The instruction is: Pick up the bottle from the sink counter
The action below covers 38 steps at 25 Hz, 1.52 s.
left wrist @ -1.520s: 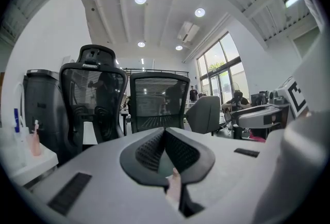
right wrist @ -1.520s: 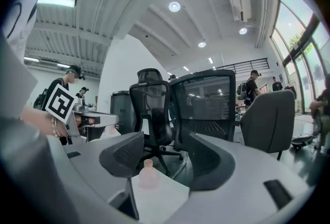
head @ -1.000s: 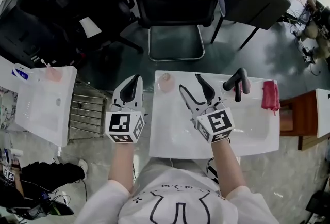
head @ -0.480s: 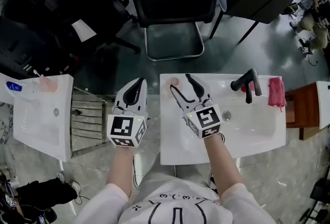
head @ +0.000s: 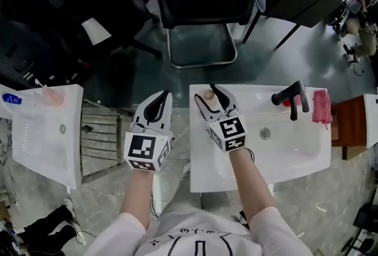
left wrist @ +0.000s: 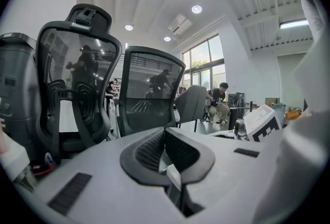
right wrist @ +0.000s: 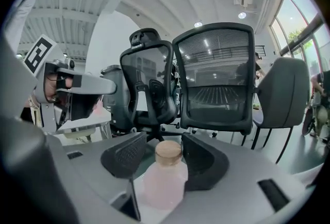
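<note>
Bottle look: it is showing a pale pink body and a round tan cap on top.
Bottle pose: it is standing straight up with the cap closing it.
Bottle place: it is sitting on the far left corner of the sink counter, on the flat edge beside the bowl.
Bottle and jaws: it is standing between the two dark jaws of the right gripper. The jaws have just been closing in and are not squeezing it.
Sink counter look: it is lying flat and showing a smooth white top.
</note>
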Each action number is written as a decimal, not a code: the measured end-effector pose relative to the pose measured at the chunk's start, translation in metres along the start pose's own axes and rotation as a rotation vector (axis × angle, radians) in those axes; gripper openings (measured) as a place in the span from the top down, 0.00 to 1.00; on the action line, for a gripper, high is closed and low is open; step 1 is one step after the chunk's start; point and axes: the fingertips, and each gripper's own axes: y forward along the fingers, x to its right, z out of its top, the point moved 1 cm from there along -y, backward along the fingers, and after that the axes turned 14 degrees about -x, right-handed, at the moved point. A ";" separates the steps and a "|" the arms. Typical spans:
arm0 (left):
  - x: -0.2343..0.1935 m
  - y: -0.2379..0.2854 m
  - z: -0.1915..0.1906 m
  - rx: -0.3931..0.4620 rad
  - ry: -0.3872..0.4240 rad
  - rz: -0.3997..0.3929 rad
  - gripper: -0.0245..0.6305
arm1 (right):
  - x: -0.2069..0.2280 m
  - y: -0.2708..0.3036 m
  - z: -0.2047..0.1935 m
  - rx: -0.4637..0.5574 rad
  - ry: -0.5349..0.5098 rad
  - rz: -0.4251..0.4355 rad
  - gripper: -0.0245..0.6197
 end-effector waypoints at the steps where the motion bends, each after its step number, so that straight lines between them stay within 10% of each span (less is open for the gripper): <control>1: -0.002 0.000 -0.001 -0.002 -0.001 0.000 0.95 | 0.000 0.004 -0.002 -0.009 0.001 -0.004 0.59; 38: -0.017 -0.006 -0.010 0.003 -0.039 -0.020 0.95 | 0.000 0.001 -0.008 -0.092 -0.026 -0.025 0.75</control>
